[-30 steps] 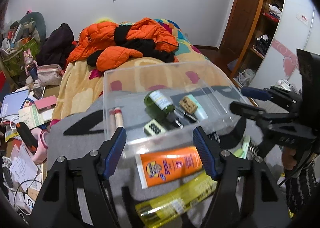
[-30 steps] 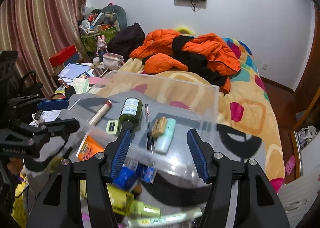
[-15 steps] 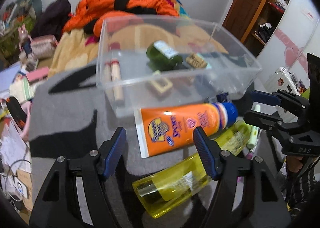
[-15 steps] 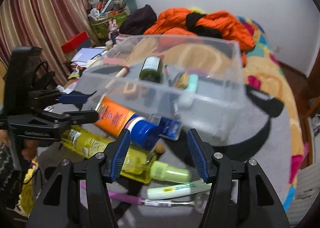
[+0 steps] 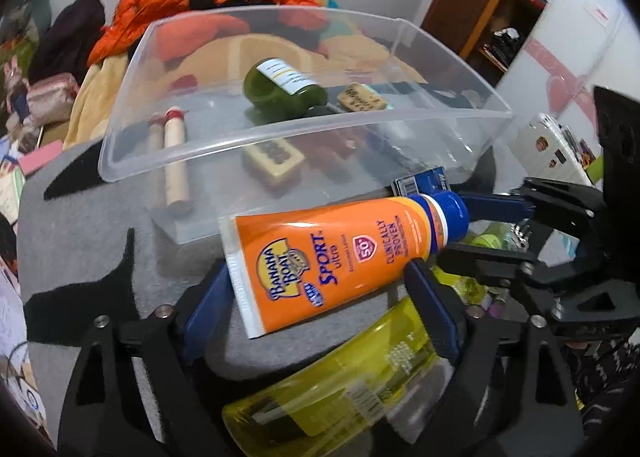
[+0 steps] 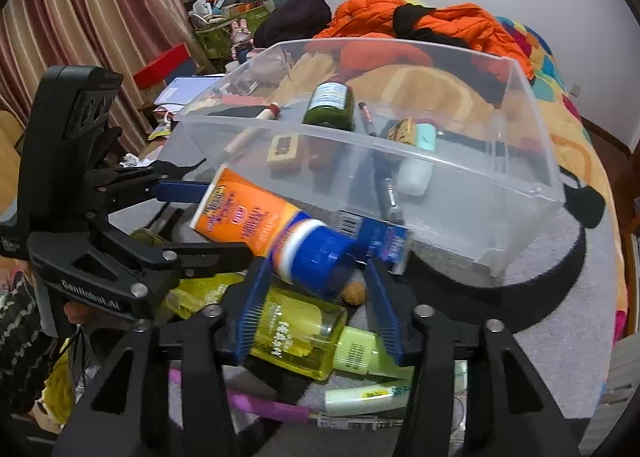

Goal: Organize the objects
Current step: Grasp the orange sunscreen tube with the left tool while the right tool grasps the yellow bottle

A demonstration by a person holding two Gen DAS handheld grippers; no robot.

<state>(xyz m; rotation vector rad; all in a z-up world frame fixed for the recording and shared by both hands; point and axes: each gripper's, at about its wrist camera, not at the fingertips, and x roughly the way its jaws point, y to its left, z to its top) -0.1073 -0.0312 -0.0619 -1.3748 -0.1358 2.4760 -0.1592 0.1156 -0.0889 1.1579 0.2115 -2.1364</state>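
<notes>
Both of my claws have dropped closer to the pile since the earlier frames, and the orange sunscreen tube [image 5: 336, 257] now fills the space ahead of them, lying on its side on the grey blanket [image 5: 80, 241] just in front of the clear plastic bin [image 5: 280, 133]. My left claw [image 5: 320, 305] is opening, its blue pads wide on either side of the tube's crimped end without pressing on it. My right claw [image 6: 316, 305] is closing, its pads narrowing around the tube's blue cap [image 6: 320, 257]; I cannot tell whether they touch it yet. Under the tube lies a yellow bottle [image 5: 332, 385], also on its side, with a pale green cap [image 6: 356, 349] at one end. Near that sit a white tube [image 6: 368, 397], a purple pen-like stick [image 6: 272, 407] and a small brown nut-like thing [image 6: 354, 293]. A blue packet [image 6: 384, 245] leans against the bin's near wall beside the cap. Inside the bin I see a dark green bottle [image 5: 280, 91] on its side, a wooden stick with a red band [image 5: 174, 161], a small cream block with dark squares [image 5: 276, 157], a tan block [image 5: 362, 99], a mint-capped white container [image 6: 418, 161] and a dark pen [image 6: 368, 119]. Beyond the bin, an orange jacket [image 6: 440, 29] is heaped on the bed [image 6: 576, 145], and striped curtains [image 6: 100, 17] hang at the left of the right wrist view.
</notes>
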